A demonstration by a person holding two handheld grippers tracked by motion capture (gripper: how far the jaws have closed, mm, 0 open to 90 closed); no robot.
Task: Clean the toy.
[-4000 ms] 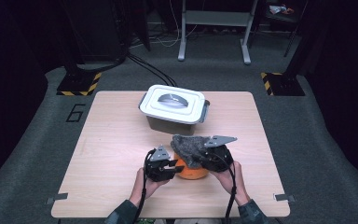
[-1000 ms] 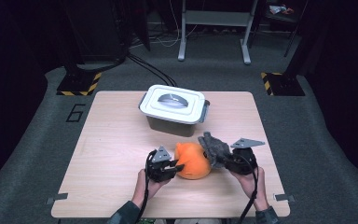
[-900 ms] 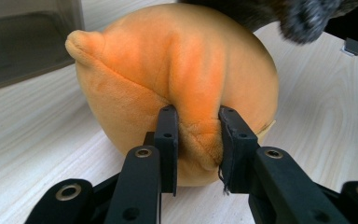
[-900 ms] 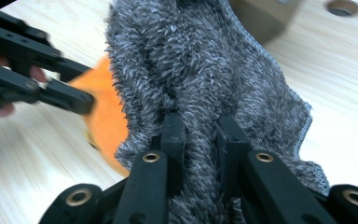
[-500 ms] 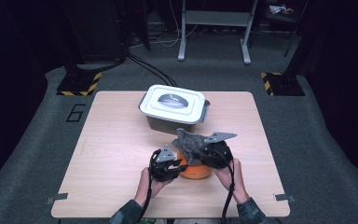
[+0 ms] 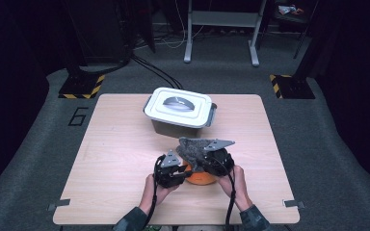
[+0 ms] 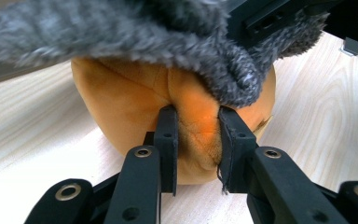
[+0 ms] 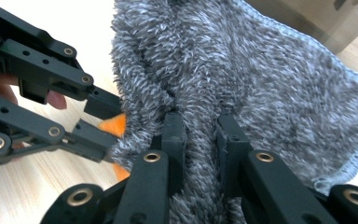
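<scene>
Gripping, left: left gripper [image 7: 198, 144] has its jaws pinched on a fold of the orange plush ball [image 7: 135, 107]; the pads press into the fabric on both sides, with a narrow ridge of plush squeezed between them.
Gripping, right: right gripper [image 8: 200, 140] is clamped tight on a bunched fold of the grey fluffy cloth [image 8: 261, 79]; pile bulges on either side of the jaws.
Hands: both forearms come in over the near edge of the table [image 6: 115, 139]; left gripper [image 6: 176, 168] and right gripper [image 6: 207, 159] sit close together, just off the middle of the near edge.
Ball position: orange plush ball [image 6: 201, 178] rests on the tabletop between the two grippers, near the near edge, roughly central.
Cloth position: grey fluffy cloth [image 6: 192, 148] lies draped over the top of the ball, covering its upper part; the ball's lower front stays bare in the left gripper view.
Cross view: the left gripper [image 8: 88, 121] shows in the right gripper view, touching the cloth's edge, orange visible between its tips.
Farther back: white lidded box [image 6: 179, 108] stands toward the far edge, centre, well apart from the ball.
</scene>
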